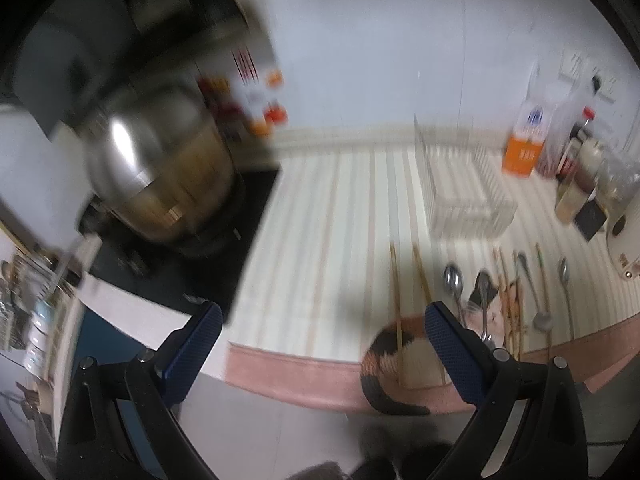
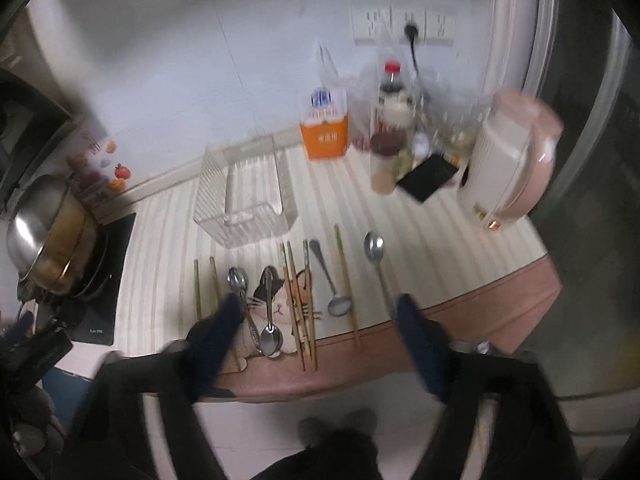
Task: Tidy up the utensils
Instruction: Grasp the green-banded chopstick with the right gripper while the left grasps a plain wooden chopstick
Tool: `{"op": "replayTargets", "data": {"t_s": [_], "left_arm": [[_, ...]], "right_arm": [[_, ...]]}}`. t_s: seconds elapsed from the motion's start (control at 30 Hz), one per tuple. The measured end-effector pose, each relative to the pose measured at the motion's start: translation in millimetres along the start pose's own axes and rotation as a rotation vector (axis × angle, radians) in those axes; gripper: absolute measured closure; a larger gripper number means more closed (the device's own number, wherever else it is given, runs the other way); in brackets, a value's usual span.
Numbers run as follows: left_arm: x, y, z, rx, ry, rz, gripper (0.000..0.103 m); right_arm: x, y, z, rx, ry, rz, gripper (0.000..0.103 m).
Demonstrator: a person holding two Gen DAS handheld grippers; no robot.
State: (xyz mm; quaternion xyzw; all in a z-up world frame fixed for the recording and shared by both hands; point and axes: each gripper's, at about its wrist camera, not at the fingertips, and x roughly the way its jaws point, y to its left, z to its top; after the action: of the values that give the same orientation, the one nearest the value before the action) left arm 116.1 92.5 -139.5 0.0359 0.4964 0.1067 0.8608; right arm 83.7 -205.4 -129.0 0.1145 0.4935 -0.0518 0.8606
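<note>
Several metal spoons (image 2: 271, 312) and wooden chopsticks (image 2: 306, 300) lie in a row on the striped counter mat (image 2: 420, 248), near its front edge. A clear plastic utensil holder (image 2: 244, 196) stands behind them, empty as far as I can see. My right gripper (image 2: 320, 308) is open and empty, held above the front edge over the utensils. My left gripper (image 1: 322, 316) is open and empty, left of the utensils; the spoons (image 1: 454, 280), chopsticks (image 1: 396, 300) and holder (image 1: 460, 196) show at its right.
A steel pot (image 1: 160, 172) sits on a black stove (image 1: 248, 220) at the left. An orange carton (image 2: 324, 132), jars and bottles (image 2: 390, 148) and a pink-and-cream kettle (image 2: 508, 160) stand at the back right. A cat-print mat (image 2: 280, 308) lies under some utensils.
</note>
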Motion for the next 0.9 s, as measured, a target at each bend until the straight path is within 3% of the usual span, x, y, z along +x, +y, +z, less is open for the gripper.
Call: {"op": "replayTargets", "data": {"t_s": [0.1,0.2,0.27,0.43,0.5,0.63,0.73,0.77,0.8,0.9], "left_arm": [[47,-14,-4,0.002,0.119,-0.044,0.000],[98,-35,-7,0.027,0.232,-0.076,0.001],[132,-48,-10,0.044,0.308,-0.080,0.011],[190,-71,-20,0.030,0.444,-0.104,0.026],[204,-80,-21,0.042,0.470,-0.109,0.029],[218,-86,-21,0.006,0.497,-0.123,0.056],[216,-84,-16,-0.017,0.493,-0.161,0.089],[214,-83,-16,-0.020,0.495,-0.159,0.092],[213,-83,-16,-0.016,0.494,-0.160,0.094],[212,-83,-17,-0.012,0.494,-0.160,0.098]], "right_arm": [[44,-17,1,0.040,0.076,0.001,0.067],[92,-39,8,0.053,0.142,-0.034,0.068],[123,-49,16,0.051,0.186,-0.030,0.068],[212,-62,30,0.038,0.343,-0.009,0.068],[240,-58,32,0.012,0.389,0.006,0.068],[285,-51,36,-0.023,0.435,0.001,0.068],[309,-45,39,-0.043,0.460,-0.016,0.072],[310,-40,41,-0.077,0.447,-0.016,0.078],[315,-36,40,-0.106,0.467,-0.036,0.097],[321,-36,36,-0.123,0.493,-0.068,0.096]]}}
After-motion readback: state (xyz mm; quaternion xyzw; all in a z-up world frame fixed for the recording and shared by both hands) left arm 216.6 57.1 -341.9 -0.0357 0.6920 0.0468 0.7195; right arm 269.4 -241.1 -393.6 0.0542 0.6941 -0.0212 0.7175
